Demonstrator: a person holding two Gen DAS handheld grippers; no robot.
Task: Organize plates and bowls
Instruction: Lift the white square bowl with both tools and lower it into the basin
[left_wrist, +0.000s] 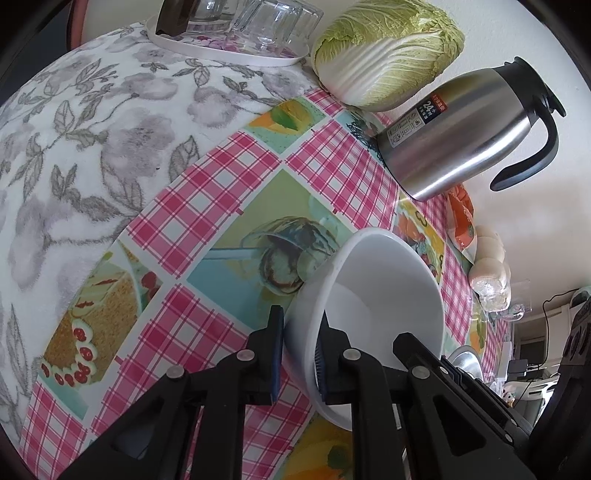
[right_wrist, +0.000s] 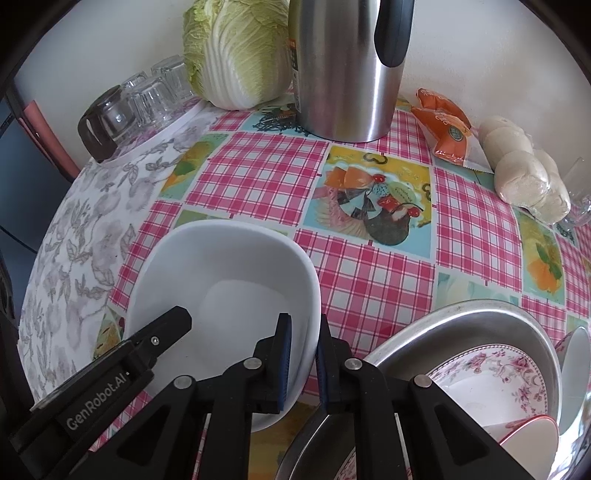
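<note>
Both grippers are clamped on the one white bowl (right_wrist: 229, 295), left gripper (left_wrist: 301, 354) and right gripper (right_wrist: 304, 360) on opposite rims, bowl sitting on the checked tablecloth (right_wrist: 369, 280); uneven pulling could slip or tip it. Count: one metal basin (right_wrist: 480, 314), two floral dishes inside, one thermos (right_wrist: 343, 66)

Soft, even daylight is illuminating both views; shadows are lying faint. Glare is streaking the steel jug (right_wrist: 343, 70). Fisheye distortion is bending the tablecloth (right_wrist: 369, 280) and darkening corners. Focus is holding sharp throughout.
</note>
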